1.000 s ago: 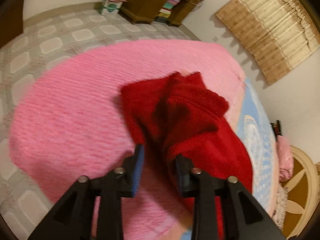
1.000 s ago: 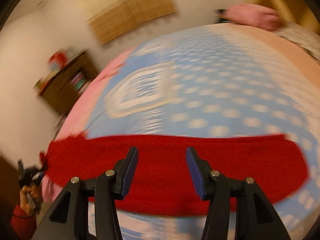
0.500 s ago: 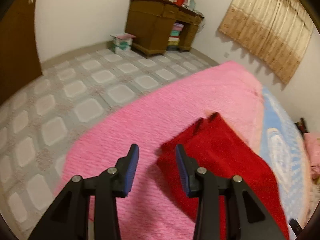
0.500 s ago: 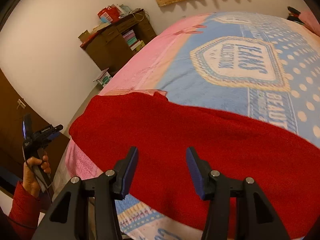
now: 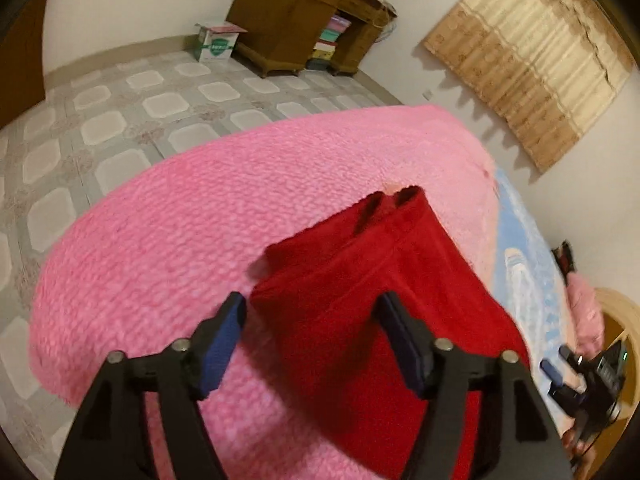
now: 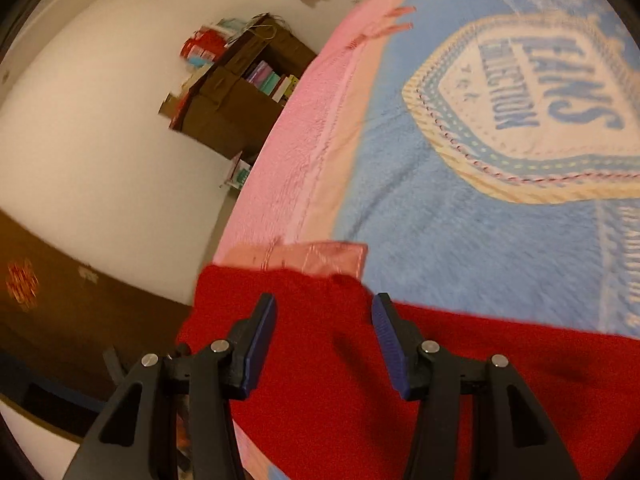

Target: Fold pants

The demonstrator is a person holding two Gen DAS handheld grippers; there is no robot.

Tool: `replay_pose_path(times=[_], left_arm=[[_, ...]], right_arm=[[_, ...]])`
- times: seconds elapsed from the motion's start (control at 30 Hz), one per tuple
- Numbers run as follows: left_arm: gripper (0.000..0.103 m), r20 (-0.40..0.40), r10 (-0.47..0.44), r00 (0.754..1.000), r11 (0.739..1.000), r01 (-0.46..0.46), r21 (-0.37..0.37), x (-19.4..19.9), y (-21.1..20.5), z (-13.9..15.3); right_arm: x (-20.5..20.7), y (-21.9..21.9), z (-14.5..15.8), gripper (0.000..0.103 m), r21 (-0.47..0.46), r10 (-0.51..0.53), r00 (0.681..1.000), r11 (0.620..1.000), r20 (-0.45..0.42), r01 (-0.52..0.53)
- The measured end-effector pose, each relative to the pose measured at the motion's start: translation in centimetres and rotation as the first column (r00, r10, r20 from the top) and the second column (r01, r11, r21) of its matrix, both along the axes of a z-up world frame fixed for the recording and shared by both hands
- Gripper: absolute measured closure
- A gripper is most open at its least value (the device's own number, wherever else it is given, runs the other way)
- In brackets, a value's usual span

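The red pants [image 5: 360, 280] lie flat on the pink part of the bed cover [image 5: 180, 220], two leg ends at the far end. My left gripper [image 5: 312, 332] is open and empty, hovering over the near corner of the pants. In the right wrist view the pants [image 6: 328, 360] lie across the bed's edge, on the blue blanket [image 6: 440, 220]. My right gripper [image 6: 324, 332] is open and empty, just above the red cloth near its end. The right gripper also shows at the left wrist view's right edge [image 5: 568, 376].
A tiled floor [image 5: 120, 112] lies beyond the bed's edge. A brown desk [image 5: 304, 28] with books and a small box [image 5: 216, 42] stand by the far wall. A curtain [image 5: 532, 60] hangs on the right. A pink pillow [image 5: 584, 312] lies by the headboard.
My left gripper has opened wider and come closer over the pants' near corner. My right gripper has swung left along the pants toward their end by the bed's edge.
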State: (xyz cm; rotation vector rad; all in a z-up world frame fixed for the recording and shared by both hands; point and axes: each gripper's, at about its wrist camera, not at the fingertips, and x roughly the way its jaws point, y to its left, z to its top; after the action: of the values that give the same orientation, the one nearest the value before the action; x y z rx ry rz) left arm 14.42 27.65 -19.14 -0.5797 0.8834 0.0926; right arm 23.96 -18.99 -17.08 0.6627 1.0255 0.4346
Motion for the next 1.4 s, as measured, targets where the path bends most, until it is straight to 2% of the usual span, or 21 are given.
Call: replay_pose_path(times=[0.03,0.1,0.13,0.17,0.2,0.27,0.37,0.47,0.57,0.6,0.67,0.7,0.77,0.83,0.9,0.97,1.03,1.1,1.27,1.33,1.4], left_arm=[[0.056,0.004,-0.020,1.000,1.000,0.020,0.012,0.5,-0.5,0.0],[0.064,0.015,-0.029,0.999,0.999,0.029,0.027,0.8,-1.1,0.3],[0.069,0.033,-0.034,0.999,0.999,0.034,0.018,0.9,-1.2,0.5],[0.071,0.051,-0.038,0.998,0.999,0.038,0.010,0.8,-1.0,0.8],[0.074,0.074,-0.043,0.996,0.999,0.043,0.007,0.7,-1.0,1.2],[0.076,0.126,-0.054,0.991,0.999,0.053,0.009,0.5,-1.0,2.4],[0.076,0.170,-0.037,0.985,0.999,0.033,0.025,0.2,-0.7,3.6],[0.078,0.154,0.003,0.988,0.989,-0.025,0.144,0.6,-0.4,3.9],[0.078,0.045,0.056,0.997,0.970,-0.065,0.235,1.6,0.4,2.4],[0.080,0.027,0.094,0.995,0.968,-0.098,0.230,1.4,1.2,2.1],[0.080,0.077,0.126,0.989,0.971,-0.139,0.196,0.3,2.1,2.6],[0.080,0.114,0.111,0.987,0.971,-0.132,0.200,-0.2,2.0,3.3],[0.080,0.162,0.048,0.986,0.969,-0.085,0.231,-0.5,0.7,4.5],[0.080,0.172,-0.025,0.985,0.967,-0.020,0.254,0.0,-0.9,4.8],[0.080,0.157,-0.080,0.984,0.966,0.038,0.255,0.9,-2.3,4.4],[0.077,0.121,-0.132,0.984,0.965,0.100,0.241,2.2,-3.7,3.4],[0.075,0.079,-0.143,0.987,0.955,0.117,0.272,3.1,-4.9,2.7],[0.075,0.060,-0.141,0.988,0.954,0.120,0.274,3.5,-5.4,2.2],[0.070,0.084,-0.060,0.995,0.965,0.036,0.258,2.1,-3.5,3.1],[0.054,0.087,0.014,0.996,0.964,-0.036,0.263,1.0,-1.4,3.4],[0.054,0.082,0.056,0.995,0.963,-0.075,0.261,0.4,0.2,3.2]], right_arm=[[0.7,0.5,-0.7,0.051,0.012,0.010,1.000,1.000,-0.017,-0.010],[1.5,1.9,-1.9,0.053,-0.033,0.048,0.997,0.998,-0.052,-0.050],[1.7,2.9,-2.3,0.060,-0.079,0.075,0.995,0.994,-0.068,-0.080],[1.7,3.5,-2.6,0.078,-0.088,0.106,0.992,0.990,-0.071,-0.113],[1.5,4.2,-2.8,0.082,-0.087,0.139,0.988,0.986,-0.067,-0.145],[1.0,5.0,-2.8,0.083,-0.088,0.186,0.981,0.978,-0.059,-0.191],[0.6,5.5,-3.1,0.084,-0.032,0.236,0.968,0.970,-0.081,-0.239],[1.0,5.7,-3.2,0.082,-0.012,0.254,0.964,0.967,-0.085,-0.256],[2.7,4.9,-4.2,0.081,0.046,0.189,0.974,0.982,-0.125,-0.185],[3.3,4.6,-4.8,0.074,0.087,0.168,0.975,0.984,-0.145,-0.157],[4.3,4.2,-6.2,0.063,0.177,0.129,0.974,0.980,-0.187,-0.096],[4.8,4.5,-6.8,0.056,0.219,0.139,0.971,0.971,-0.196,-0.095],[5.7,5.5,-7.4,0.051,0.270,0.185,0.961,0.955,-0.207,-0.125],[6.8,6.0,-7.4,0.051,0.268,0.189,0.961,0.954,-0.202,-0.132],[7.7,5.5,-6.9,0.055,0.313,0.142,0.974,0.946,-0.178,-0.080],[8.5,4.0,-6.4,0.055,0.394,0.070,0.985,0.919,-0.157,-0.003],[9.3,2.0,-6.1,0.055,0.496,-0.018,0.990,0.864,-0.140,0.086],[9.9,1.0,-6.3,0.055,0.532,-0.065,0.988,0.837,-0.142,0.131],[11.6,-0.3,-9.3,0.055,0.523,-0.195,0.960,0.808,-0.200,0.273],[12.2,-0.2,-11.0,0.055,0.481,-0.239,0.943,0.815,-0.232,0.325],[12.4,-0.5,-11.8,0.071,0.459,-0.299,0.928,0.808,-0.222,0.370]])
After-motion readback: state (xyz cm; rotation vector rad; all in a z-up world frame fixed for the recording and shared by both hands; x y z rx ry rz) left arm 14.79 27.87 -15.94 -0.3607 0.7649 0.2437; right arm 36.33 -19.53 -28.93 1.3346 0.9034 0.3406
